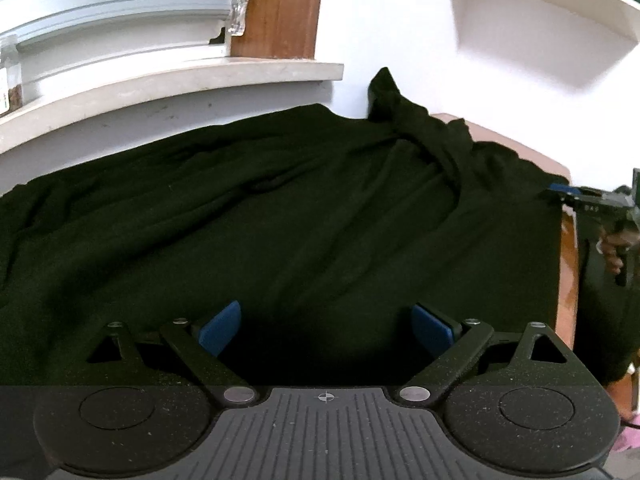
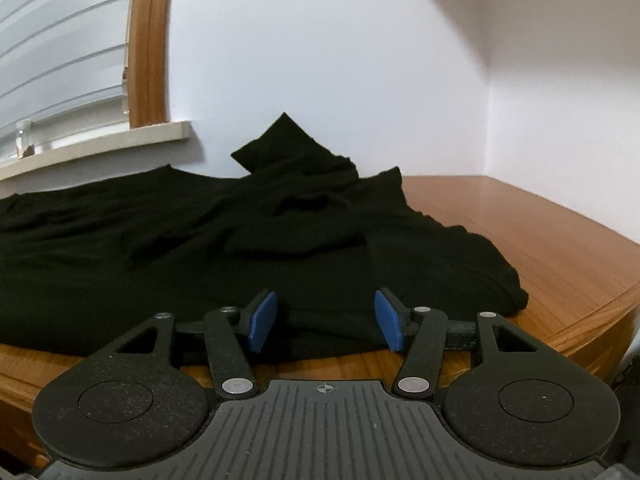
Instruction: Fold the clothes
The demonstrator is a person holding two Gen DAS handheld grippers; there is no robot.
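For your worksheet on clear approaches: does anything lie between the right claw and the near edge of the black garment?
Nothing visible does. The right claw is open, with the black garment lying directly ahead on the wooden table.

We see a wooden bench (image 2: pixel 520 232) with a rounded front edge, set against a white wall. A black garment (image 2: pixel 200 248) lies spread and rumpled directly on it, covering most of the top; bare wood shows to its right.

Left hand-held gripper (image 1: pixel 326 330) gapes wide over black garment (image 1: pixel 280 208).
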